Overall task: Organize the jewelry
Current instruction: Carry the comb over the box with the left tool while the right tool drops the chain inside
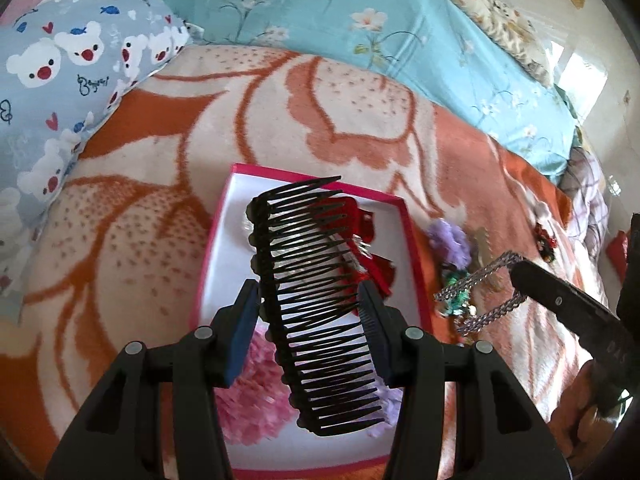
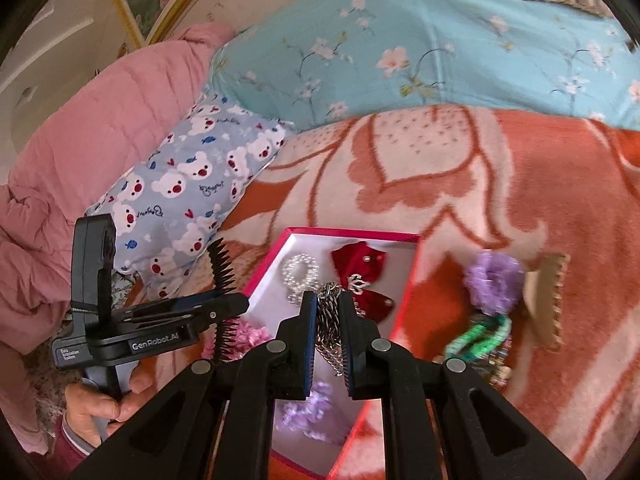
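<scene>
My left gripper (image 1: 310, 296) is shut on a black hair comb (image 1: 304, 240), gripped across its spine and teeth. It hangs over a white box with a pink rim (image 1: 316, 172). My right gripper (image 2: 328, 300) is shut on a silver chain (image 2: 326, 320) that dangles over the same box (image 2: 352, 234). In the box lie a pearl bracelet (image 2: 300, 268), a red bow (image 2: 360, 268), a pink scrunchie (image 1: 252, 392) and a purple scrunchie (image 2: 308, 404). From the right wrist view, the left gripper (image 2: 240, 304) and its comb (image 2: 222, 276) are at the box's left edge.
On the orange blanket right of the box lie another purple scrunchie (image 2: 494, 280), a tan comb (image 2: 548, 300) and a green bracelet (image 2: 480, 336). A bear-print pillow (image 1: 72, 60) and a blue floral quilt (image 1: 360, 20) lie behind. A hand (image 2: 100, 404) holds the left gripper's handle.
</scene>
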Demonstrator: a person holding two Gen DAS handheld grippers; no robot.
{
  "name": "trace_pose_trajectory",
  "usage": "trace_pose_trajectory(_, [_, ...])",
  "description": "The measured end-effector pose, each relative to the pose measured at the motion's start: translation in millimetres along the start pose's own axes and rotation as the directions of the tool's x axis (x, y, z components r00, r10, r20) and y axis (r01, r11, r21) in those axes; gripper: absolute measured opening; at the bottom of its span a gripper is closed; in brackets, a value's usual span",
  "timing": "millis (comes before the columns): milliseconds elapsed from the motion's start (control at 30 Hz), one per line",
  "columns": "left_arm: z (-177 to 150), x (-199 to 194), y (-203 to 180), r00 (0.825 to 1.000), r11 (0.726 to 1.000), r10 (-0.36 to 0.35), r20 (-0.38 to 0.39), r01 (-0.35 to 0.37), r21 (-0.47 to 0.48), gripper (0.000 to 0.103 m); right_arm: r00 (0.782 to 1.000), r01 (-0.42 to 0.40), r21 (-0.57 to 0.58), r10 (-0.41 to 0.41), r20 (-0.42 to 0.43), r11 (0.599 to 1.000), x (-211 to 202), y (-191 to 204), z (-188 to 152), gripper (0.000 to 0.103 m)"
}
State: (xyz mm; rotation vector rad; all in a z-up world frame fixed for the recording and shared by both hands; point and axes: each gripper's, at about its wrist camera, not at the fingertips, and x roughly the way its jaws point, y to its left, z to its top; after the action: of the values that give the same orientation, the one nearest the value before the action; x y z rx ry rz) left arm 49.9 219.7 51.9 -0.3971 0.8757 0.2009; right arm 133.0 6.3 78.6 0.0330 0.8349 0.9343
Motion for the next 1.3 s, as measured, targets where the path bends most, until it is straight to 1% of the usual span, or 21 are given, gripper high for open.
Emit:
trace_pose_trajectory(233, [15.7, 27.7, 18.5, 0.999, 0.999, 0.037, -0.032, -0.037, -0.012, 0.048, 0.998, -0.023, 0.01, 0.024, -0.053, 1.0, 39.1, 3.5, 3.0, 0.01])
trace_pose_trajectory(400, [24.3, 52.3, 20.4, 0.996, 0.998, 0.057, -0.063, -0.056, 0.005, 0.048, 0.995, -0.02, 0.021, 0.022, -0.096, 1.0, 63.6, -1.4, -2.8, 0.01])
trace_pose_trajectory(700, [21.6, 93.1, 21.2, 0.987, 0.996, 0.087, -0.138, -0.085, 0.02, 0.048, 0.984, -0.007, 0.052, 0.016, -0.177, 0.999, 99.3, -16.8, -20.3, 0.01])
trace_pose_trajectory(800, [18.0, 100.1, 24.0, 0.984, 0.996, 0.093, -0.151, -0.091, 0.016, 0.048, 0.98, -0.003, 0.062, 0.015, -0.198, 0.998, 107.6, -21.1, -25.5, 0.01])
trace_pose_trajectory(967, [17.3, 101.6, 22.7, 0.983, 0.994, 0.109, -0.148, -0.105, 0.036, 0.049, 0.975, 0.002, 0.069, 0.014, -0.224, 0.998, 118.3, -25.3, -30.6, 0.01])
trace_pose_trajectory(1300, [15.5, 100.3, 22.7, 0.982, 0.994, 0.11, -0.156, -0.105, 0.042, 0.05, 0.971, 0.004, 0.079, 0.015, -0.237, 0.997, 122.1, -24.8, -33.8, 0.013])
